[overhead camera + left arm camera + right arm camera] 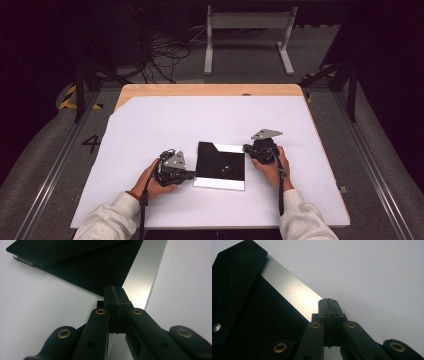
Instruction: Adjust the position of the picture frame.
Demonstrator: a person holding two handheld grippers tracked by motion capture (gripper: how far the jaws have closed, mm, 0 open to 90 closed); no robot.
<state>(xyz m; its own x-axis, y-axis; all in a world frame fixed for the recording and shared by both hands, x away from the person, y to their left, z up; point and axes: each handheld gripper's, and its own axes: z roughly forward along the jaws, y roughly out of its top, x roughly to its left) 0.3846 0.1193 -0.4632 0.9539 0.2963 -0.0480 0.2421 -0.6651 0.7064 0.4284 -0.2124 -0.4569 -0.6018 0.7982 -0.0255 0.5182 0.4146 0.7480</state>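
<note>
White mat (150, 125) bare around black folder (220, 162) (grippers flanking).

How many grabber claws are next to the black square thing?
2. The left gripper sits shut at the near left corner of the black folder. The right gripper sits shut at its far right corner. None seems hidden on the white sheet.

Left gripper (117, 293) closed at the edge of a black folder

The jaws stand pressed together with nothing between them, their tips over the silvery strip (143, 282) that runs along the black folder's (82, 267) edge. The folder lies flat on the white table cover (37, 305), spreading up and left from the tips; a folded black flap (62, 250) lies across its far part.
</note>
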